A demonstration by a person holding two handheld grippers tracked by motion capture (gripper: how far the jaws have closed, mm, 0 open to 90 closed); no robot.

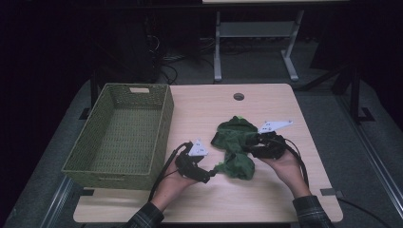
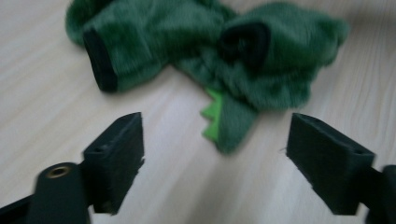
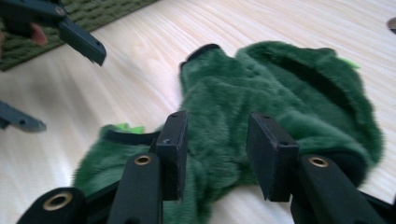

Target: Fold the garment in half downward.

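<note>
The toy [image 3: 280,102] is green plush cloth, fuzzy and matt, with black knit cuffs and bright green felt-like spikes. The table [image 1: 209,114] is pale wood grain, smooth with a slight sheen. The basket [image 1: 121,137] is woven, rough olive fibre. Both grippers' jaws look like matt black plastic with brass-coloured rivets

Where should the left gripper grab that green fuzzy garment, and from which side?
Probably the limp tail end with the bright green spikes, nearest the open left gripper. Come straight ahead, low along the table; the green fuzzy garment lies flat, so pinch that loose edge.
</note>
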